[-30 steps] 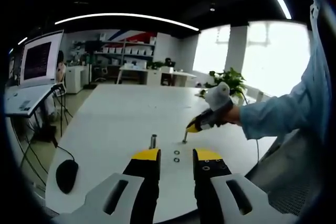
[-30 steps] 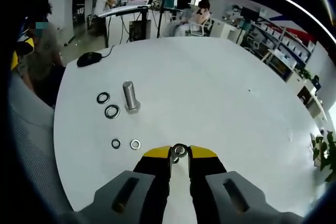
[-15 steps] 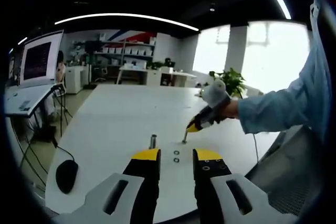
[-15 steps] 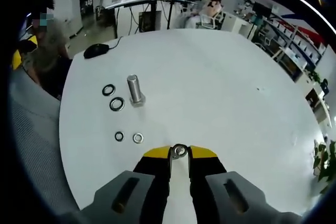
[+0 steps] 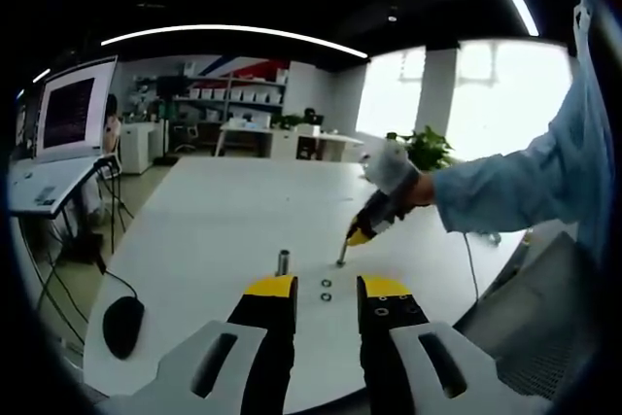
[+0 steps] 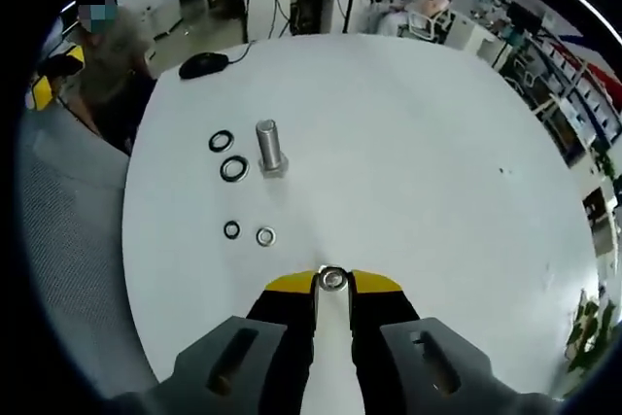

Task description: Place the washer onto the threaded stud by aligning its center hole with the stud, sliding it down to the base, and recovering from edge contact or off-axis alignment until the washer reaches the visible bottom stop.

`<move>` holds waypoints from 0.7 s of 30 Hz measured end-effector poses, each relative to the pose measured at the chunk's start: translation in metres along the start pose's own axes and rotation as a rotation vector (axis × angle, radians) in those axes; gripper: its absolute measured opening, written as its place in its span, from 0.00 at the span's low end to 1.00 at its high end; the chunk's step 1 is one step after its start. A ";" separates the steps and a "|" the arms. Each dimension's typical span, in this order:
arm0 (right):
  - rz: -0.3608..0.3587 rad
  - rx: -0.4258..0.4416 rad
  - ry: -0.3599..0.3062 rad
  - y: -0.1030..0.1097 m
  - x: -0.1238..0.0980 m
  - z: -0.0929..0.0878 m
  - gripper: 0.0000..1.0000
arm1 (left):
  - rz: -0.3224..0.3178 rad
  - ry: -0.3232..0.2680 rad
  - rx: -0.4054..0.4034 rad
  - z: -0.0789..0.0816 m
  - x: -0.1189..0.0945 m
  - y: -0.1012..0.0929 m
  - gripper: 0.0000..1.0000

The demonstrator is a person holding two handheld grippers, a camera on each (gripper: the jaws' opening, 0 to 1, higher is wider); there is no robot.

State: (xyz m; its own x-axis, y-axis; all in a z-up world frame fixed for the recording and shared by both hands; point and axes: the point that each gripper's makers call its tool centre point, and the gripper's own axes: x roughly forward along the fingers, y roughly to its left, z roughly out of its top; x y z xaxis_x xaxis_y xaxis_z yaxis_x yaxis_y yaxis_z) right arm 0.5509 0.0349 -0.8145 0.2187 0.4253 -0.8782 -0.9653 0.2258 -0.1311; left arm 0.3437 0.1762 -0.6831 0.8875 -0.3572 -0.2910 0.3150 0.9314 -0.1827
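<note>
Readable text: none
Monitor [image 5: 70, 112]: rows of writing on the screen, too small and blurred to read
Other labels: none legible

Five washers [image 6: 233, 169] in the right gripper view: four loose on the table [image 6: 408, 123] (two larger, two smaller), one between the jaws. One stud [image 6: 268, 147], one mouse [image 6: 205, 64].

The round white desk [image 6: 437, 191] is mostly bare, with wide free room on its right half. Toward the left stands the upright grey metal threaded stud [image 6: 268, 147], with 2 dark rubber rings [image 6: 226, 155] just beside it and 2 small washers [image 6: 249, 233] lying nearer. A black computer mouse [image 6: 203, 64] lies near the far edge.
</note>
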 end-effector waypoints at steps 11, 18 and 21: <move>0.040 -0.037 0.022 0.001 0.002 0.006 0.14 | 0.000 -0.004 0.000 0.001 0.000 0.000 0.22; 0.063 -0.053 0.058 0.001 0.005 0.003 0.14 | 0.002 -0.003 0.000 0.001 0.000 0.000 0.22; 0.075 -0.060 0.069 0.003 0.007 0.003 0.14 | 0.003 -0.003 -0.001 0.001 0.000 0.000 0.22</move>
State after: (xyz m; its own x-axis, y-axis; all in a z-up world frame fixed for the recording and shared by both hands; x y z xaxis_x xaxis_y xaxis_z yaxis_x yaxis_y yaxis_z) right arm 0.5498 0.0411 -0.8193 0.1372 0.3776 -0.9158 -0.9858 0.1421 -0.0891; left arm 0.3444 0.1765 -0.6826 0.8893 -0.3544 -0.2891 0.3120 0.9323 -0.1831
